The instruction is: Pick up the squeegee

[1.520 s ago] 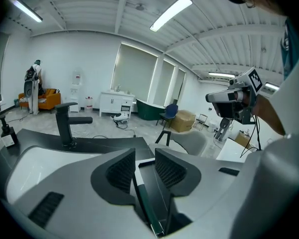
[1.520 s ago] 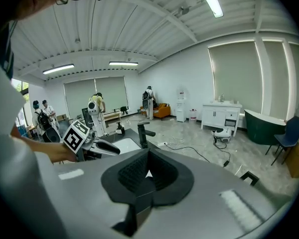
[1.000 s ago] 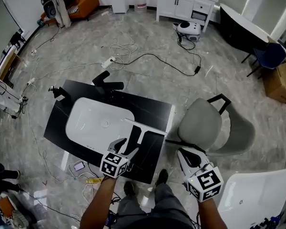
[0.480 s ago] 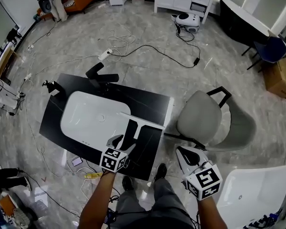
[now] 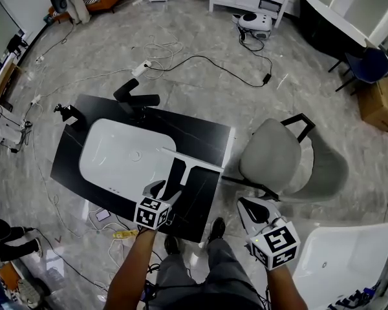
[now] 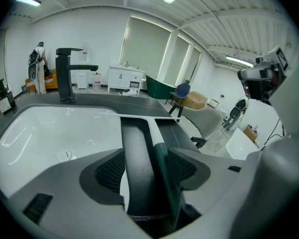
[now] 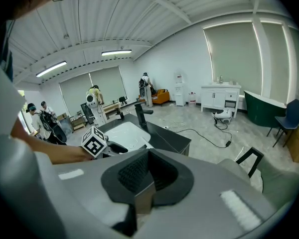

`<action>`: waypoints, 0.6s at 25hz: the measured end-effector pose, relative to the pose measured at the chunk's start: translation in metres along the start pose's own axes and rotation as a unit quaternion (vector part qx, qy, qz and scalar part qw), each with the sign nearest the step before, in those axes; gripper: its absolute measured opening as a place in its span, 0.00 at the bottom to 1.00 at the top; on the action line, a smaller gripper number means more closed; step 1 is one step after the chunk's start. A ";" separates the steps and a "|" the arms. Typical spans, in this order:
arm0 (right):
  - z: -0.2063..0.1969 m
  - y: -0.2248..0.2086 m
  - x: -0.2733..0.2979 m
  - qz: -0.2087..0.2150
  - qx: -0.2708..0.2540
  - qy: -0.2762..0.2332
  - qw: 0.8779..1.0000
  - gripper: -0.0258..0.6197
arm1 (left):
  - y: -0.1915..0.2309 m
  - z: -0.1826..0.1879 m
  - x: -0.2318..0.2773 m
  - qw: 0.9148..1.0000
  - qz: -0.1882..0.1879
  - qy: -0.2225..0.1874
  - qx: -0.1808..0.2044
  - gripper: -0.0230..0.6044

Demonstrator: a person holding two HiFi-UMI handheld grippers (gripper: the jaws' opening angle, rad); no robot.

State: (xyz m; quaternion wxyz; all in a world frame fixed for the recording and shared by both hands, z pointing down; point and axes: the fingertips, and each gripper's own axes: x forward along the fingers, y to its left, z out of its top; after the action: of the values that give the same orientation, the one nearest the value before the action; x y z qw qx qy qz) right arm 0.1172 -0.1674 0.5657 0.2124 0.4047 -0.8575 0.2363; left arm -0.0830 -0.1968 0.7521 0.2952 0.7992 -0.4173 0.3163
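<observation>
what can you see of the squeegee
The squeegee is T-shaped: a thin pale blade bar across the far end, a pale neck, and a wide matte black handle with a dark green edge. It lies flat on the black counter, right of the white sink, handle toward the person. The handle sits between the jaws of the left gripper; whether they press it is unclear.

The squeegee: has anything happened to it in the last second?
Nothing visible. The squeegee lies flat on the black counter at the edge of the sink as before, its handle between the open jaws of the left claw, not lifted. The right claw stays shut and idle.
</observation>
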 end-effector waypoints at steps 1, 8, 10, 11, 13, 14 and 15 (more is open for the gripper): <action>-0.001 0.000 0.002 0.000 0.001 0.001 1.000 0.05 | -0.001 0.000 0.000 1.000 -0.005 -0.002 -0.002 0.47; 0.001 0.005 0.012 0.004 0.002 0.004 1.000 0.05 | -0.015 0.003 0.000 0.999 -0.038 -0.017 0.004 0.08; 0.001 0.007 0.014 0.005 0.003 0.004 1.000 0.05 | -0.015 0.003 0.001 0.999 -0.042 -0.017 0.001 0.08; 0.001 0.007 0.015 0.005 0.003 0.005 1.000 0.05 | -0.015 0.002 0.001 0.999 -0.045 -0.017 0.000 0.08; -0.001 0.007 0.016 0.004 0.005 0.007 1.000 0.05 | -0.015 0.003 0.002 0.998 -0.053 -0.016 0.002 0.08; -0.002 0.008 0.017 0.005 0.006 0.008 1.000 0.05 | -0.015 0.003 0.002 0.998 -0.055 -0.015 0.003 0.08; -0.004 0.009 0.018 0.005 0.007 0.010 1.000 0.05 | -0.014 0.003 0.002 0.998 -0.054 -0.014 0.005 0.08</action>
State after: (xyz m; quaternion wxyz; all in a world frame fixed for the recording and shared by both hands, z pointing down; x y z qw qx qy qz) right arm 0.1001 -0.1712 0.5770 0.2171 0.3992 -0.8558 0.2472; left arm -0.0692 -0.1937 0.7490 0.3015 0.8264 -0.3764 0.2906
